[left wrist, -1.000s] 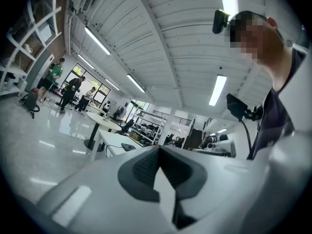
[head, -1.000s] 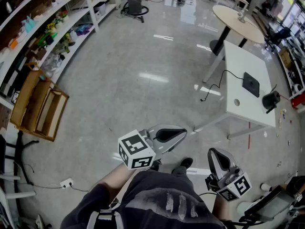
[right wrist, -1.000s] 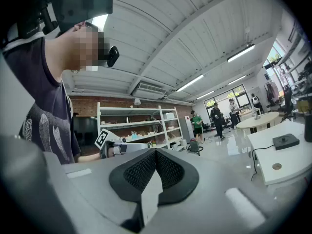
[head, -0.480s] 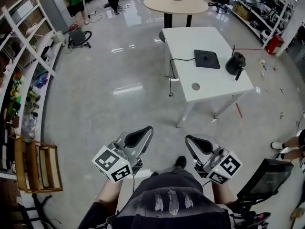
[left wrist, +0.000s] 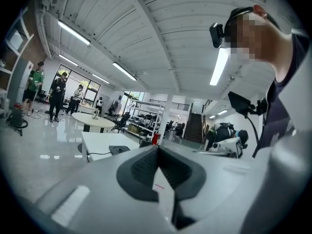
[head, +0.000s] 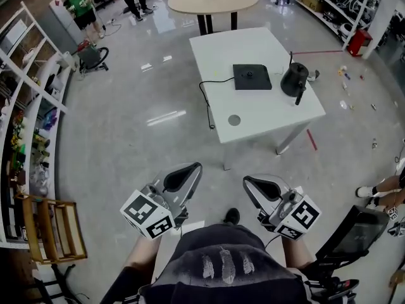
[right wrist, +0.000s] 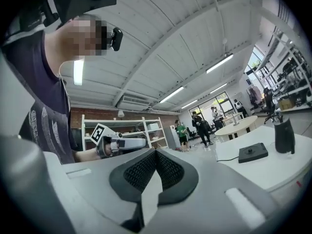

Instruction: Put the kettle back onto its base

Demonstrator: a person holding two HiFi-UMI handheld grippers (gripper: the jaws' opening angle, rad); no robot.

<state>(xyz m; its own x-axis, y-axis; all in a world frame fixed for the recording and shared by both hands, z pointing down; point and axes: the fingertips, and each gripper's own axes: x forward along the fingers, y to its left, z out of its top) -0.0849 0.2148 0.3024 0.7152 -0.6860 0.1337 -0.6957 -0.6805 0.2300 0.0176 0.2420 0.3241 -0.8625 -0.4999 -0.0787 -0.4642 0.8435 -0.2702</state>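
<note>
A: Kettle (head: 294, 79) sits on the table (head: 253, 116), just right of its base (head: 252, 76), well ahead of you. Left tool (head: 182, 179) and right tool (head: 266, 187): both pressed together, empty.
B: Close in, spread right tool, grab handle (head: 298, 95), keep upright. Right gripper view shows kettle's profile; head view, the layout.

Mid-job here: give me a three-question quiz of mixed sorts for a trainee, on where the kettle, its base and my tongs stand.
1. True or false: the kettle sits on its base.
2. The right tongs are: A) open and empty; B) shut and empty; C) shut on the kettle.
3. Fill in: in the head view, the kettle stands on the white table to the ___ of the base.
Key: 1 false; 2 B; 3 right.
</note>
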